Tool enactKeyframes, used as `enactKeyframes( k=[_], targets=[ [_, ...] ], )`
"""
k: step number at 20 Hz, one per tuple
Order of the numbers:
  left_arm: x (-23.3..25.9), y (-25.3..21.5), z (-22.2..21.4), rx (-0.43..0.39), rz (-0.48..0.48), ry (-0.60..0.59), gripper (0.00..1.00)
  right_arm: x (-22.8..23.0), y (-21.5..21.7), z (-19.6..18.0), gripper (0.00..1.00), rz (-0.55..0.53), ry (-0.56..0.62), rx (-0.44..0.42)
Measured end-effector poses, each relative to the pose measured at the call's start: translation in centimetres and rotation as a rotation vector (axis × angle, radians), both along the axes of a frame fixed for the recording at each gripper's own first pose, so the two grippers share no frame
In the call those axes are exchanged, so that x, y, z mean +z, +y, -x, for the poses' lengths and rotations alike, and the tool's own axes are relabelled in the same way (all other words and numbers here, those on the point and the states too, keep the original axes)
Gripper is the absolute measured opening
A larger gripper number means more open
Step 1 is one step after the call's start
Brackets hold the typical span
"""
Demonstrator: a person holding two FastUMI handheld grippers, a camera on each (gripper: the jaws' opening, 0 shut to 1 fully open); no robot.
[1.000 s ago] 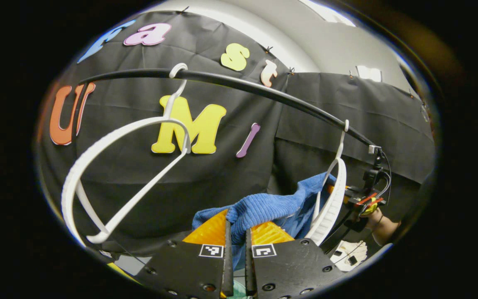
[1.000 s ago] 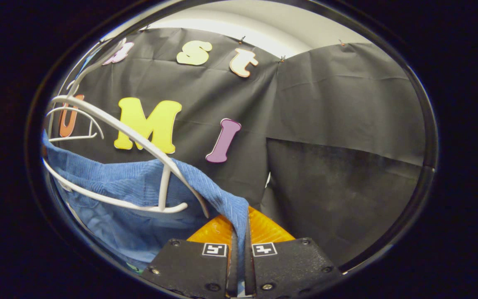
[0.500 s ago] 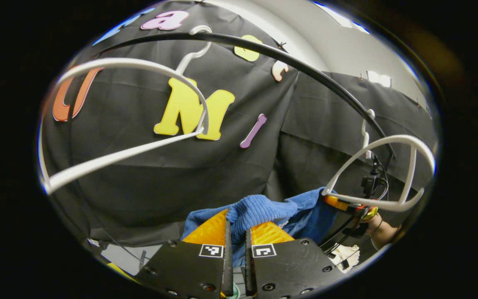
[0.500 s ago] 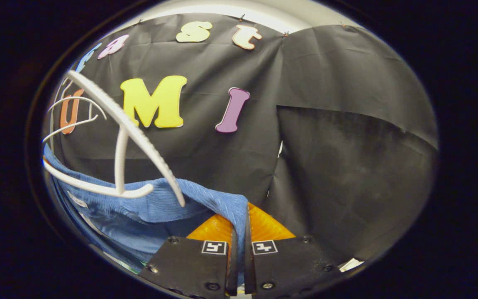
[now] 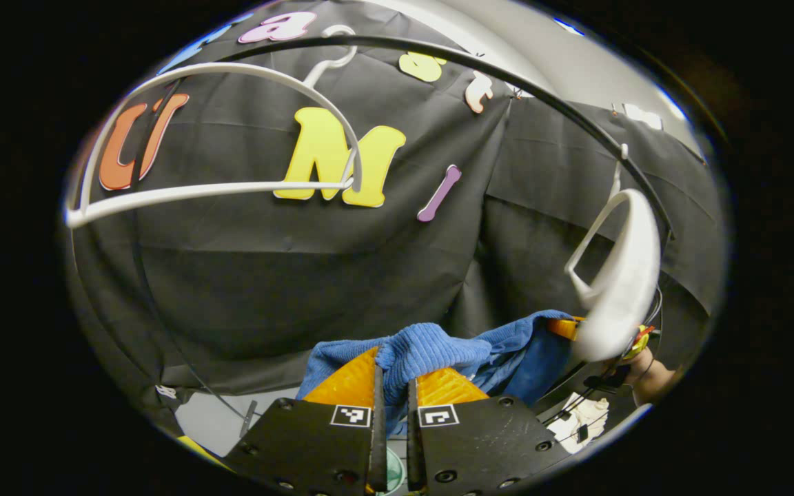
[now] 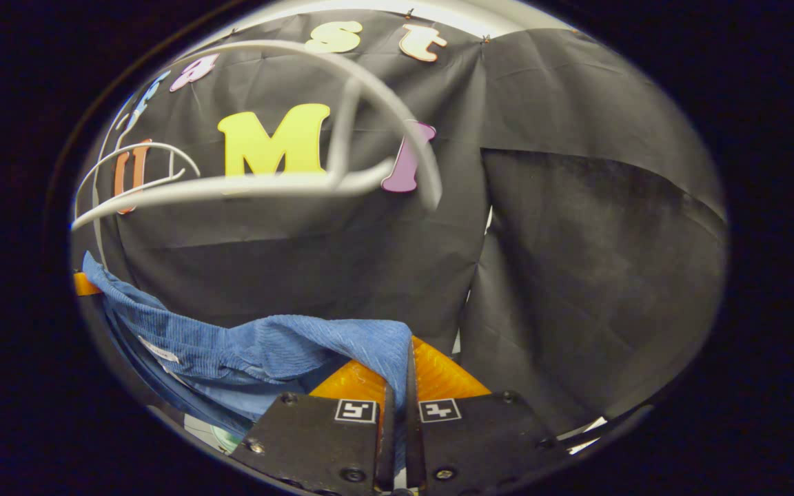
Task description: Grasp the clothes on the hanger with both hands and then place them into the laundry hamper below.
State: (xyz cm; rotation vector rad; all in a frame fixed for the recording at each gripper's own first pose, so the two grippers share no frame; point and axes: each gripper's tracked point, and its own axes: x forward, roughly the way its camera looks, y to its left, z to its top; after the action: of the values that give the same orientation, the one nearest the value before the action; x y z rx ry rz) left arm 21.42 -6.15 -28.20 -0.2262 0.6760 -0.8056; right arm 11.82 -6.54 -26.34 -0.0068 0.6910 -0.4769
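Note:
A blue ribbed garment (image 5: 431,351) bunches between the fingers of my left gripper (image 5: 391,375), which is shut on it. In the right gripper view the same blue garment (image 6: 259,344) stretches leftward from my right gripper (image 6: 398,375), shut on its edge. It hangs free below the white hanger (image 6: 314,180) it came off, which swings blurred above. That hanger (image 5: 617,289) appears at the right of the left gripper view, in front of the other gripper (image 5: 566,329) and the hand holding it (image 5: 648,379). A small patch of green (image 5: 391,475) shows below my left gripper.
A second bare white hanger (image 5: 231,186) hangs on the black rail (image 5: 507,83) at the upper left. The black cloth wall stands close behind. A white object (image 5: 579,420) lies on the floor at the lower right.
Both grippers have dropped lower with the garment. It has slipped fully off the right hanger, which swung up and turned; the rail and left hanger sit higher in view.

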Motion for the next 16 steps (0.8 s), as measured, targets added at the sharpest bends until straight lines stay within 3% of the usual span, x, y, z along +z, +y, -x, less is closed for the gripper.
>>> enactKeyframes(
  k=[7,11,16],
  targets=[
    [-1.7,0.6,1.0,0.019,-0.076,0.039,0.14,-2.1,1.6,2.2,0.10,-0.078,0.049,-0.005],
    [-2.0,1.0,1.5,0.042,-0.082,0.058,0.11,-3.3,3.0,3.6,0.10,-0.117,0.071,0.003],
    [-2.4,3.5,5.8,0.086,-0.106,0.079,0.11,-5.5,5.6,5.3,0.10,-0.185,0.106,0.021]
  ],
)
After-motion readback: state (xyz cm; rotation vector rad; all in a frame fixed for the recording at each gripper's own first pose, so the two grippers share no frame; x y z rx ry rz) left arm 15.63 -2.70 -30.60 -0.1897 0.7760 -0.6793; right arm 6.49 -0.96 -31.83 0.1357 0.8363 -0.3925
